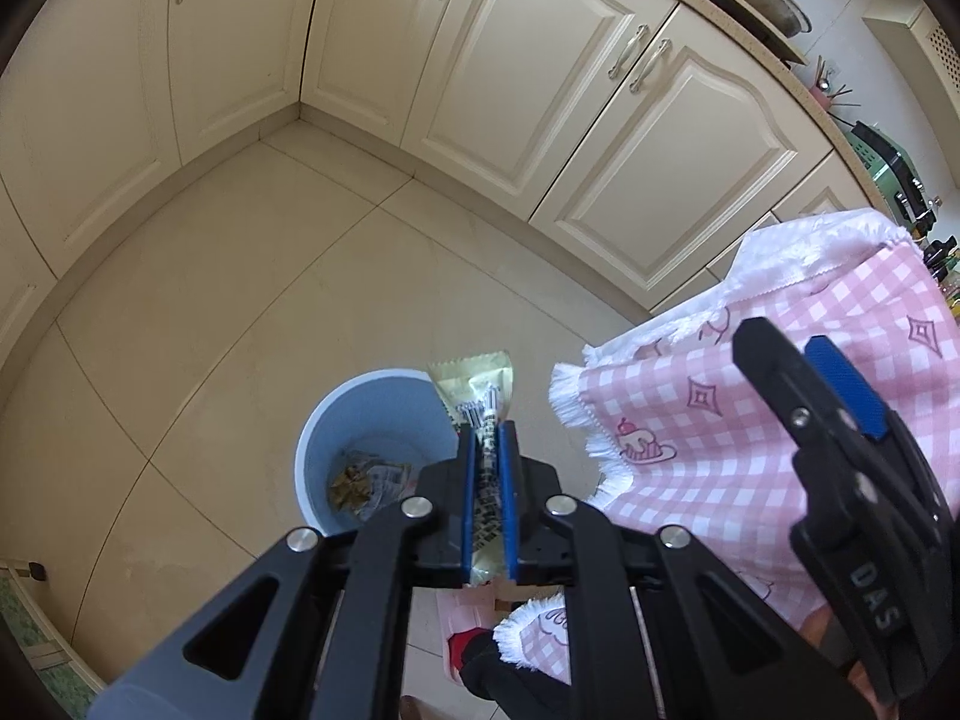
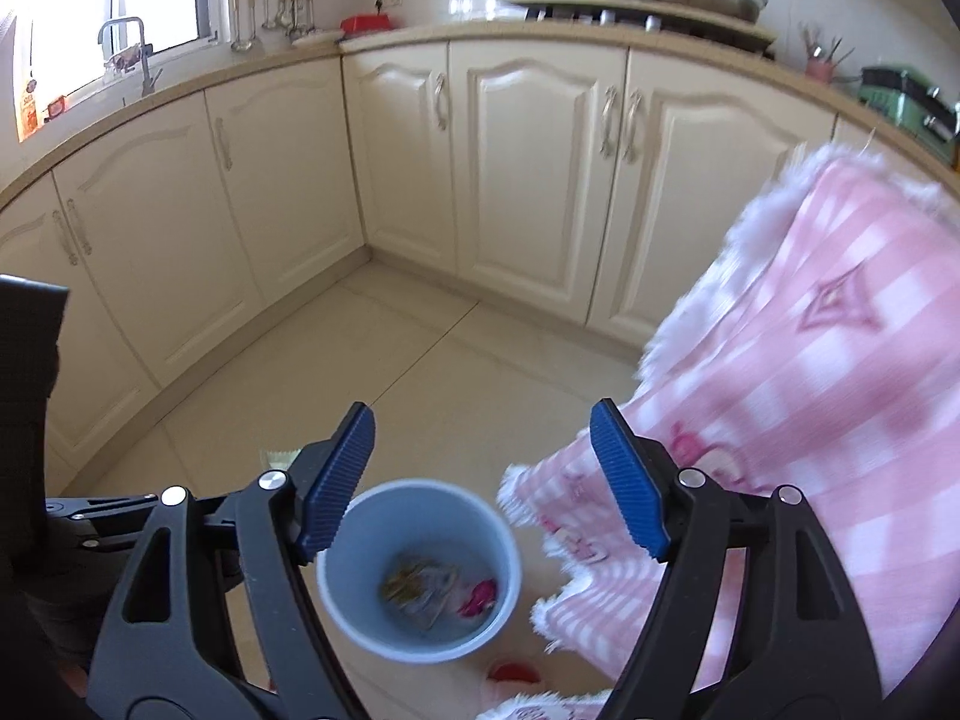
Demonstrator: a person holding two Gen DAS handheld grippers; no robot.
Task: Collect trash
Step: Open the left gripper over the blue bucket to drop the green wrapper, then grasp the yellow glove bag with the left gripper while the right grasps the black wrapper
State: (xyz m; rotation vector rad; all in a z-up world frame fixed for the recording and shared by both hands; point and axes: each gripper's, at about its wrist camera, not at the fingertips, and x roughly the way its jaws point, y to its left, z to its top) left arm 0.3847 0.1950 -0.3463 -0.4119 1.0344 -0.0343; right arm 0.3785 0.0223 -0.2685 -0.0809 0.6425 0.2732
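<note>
Between my left gripper's (image 1: 487,456) closed pads sits a wrapper (image 1: 480,402), pinched low so its free end hangs out over the bin (image 1: 360,414), ready to drop. My right gripper (image 2: 480,480) hovers above the bin with jaws wide, holding nothing. Beside the bin hangs a pink cloth (image 1: 780,396); beyond it, cabinets (image 1: 540,90).

The tiled floor (image 1: 252,312) carries a blue bin (image 2: 418,570); a pink-checked cloth (image 1: 780,420) covers the table beside it.
</note>
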